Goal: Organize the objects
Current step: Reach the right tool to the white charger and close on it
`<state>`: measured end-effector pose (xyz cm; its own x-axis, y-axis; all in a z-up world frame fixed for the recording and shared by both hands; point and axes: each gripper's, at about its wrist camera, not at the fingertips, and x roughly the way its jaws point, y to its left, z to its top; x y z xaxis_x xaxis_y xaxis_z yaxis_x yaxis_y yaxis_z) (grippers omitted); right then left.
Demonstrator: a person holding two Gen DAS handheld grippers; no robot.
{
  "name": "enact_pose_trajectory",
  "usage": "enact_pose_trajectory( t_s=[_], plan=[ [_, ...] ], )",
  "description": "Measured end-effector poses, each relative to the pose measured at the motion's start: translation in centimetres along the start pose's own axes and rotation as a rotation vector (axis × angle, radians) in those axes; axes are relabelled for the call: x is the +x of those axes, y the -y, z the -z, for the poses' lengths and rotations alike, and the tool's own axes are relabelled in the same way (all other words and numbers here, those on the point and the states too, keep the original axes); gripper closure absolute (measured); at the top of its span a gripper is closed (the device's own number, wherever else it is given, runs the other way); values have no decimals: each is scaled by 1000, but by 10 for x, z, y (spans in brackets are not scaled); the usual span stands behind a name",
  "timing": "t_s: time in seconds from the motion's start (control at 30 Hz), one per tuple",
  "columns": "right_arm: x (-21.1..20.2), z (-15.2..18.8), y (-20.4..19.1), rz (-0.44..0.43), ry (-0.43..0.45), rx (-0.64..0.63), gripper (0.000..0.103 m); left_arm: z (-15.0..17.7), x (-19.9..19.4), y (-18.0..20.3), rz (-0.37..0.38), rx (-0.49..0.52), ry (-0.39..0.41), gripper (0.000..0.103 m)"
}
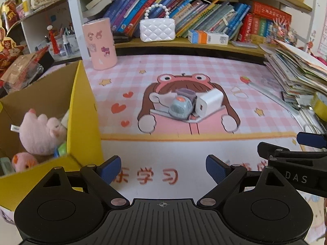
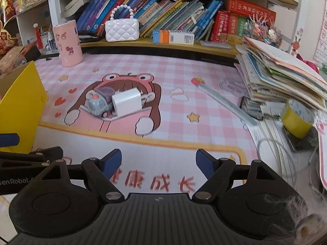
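A grey toy train [image 1: 180, 106] [image 2: 97, 103] lies on the pink checked desk mat [image 1: 184, 69] [image 2: 184, 75], touching a white charger block [image 1: 208, 103] [image 2: 127, 101] on its right. At the left stands a yellow cardboard box [image 1: 83, 110] [image 2: 22, 100] holding pink plush toys [image 1: 41, 133]. My left gripper [image 1: 163, 168] is open and empty, well short of the train. My right gripper [image 2: 159, 163] is open and empty too, with the train ahead to its left. Each gripper's finger shows at the edge of the other's view.
A pink cylinder tin [image 1: 100, 43] [image 2: 68, 42] stands at the mat's back left. A white quilted purse [image 1: 157, 29] [image 2: 122, 29] and books fill the shelf behind. A tall book pile [image 1: 296, 69] [image 2: 282, 75], a ruler [image 2: 226, 104] and a yellow tape roll [image 2: 297, 118] sit at the right.
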<state>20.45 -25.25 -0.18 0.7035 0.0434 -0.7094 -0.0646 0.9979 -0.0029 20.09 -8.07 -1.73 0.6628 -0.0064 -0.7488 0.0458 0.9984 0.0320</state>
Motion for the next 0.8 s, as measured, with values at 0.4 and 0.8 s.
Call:
enact_pose_trajectory(
  t_s=[0.4, 0.8],
  plan=[
    [33, -28, 7, -31, 35, -44, 24, -25, 18, 9, -43, -25, 16, 6],
    [64, -36, 13, -74, 26, -75, 23, -29, 23, 22, -119, -69, 54, 3]
  ],
)
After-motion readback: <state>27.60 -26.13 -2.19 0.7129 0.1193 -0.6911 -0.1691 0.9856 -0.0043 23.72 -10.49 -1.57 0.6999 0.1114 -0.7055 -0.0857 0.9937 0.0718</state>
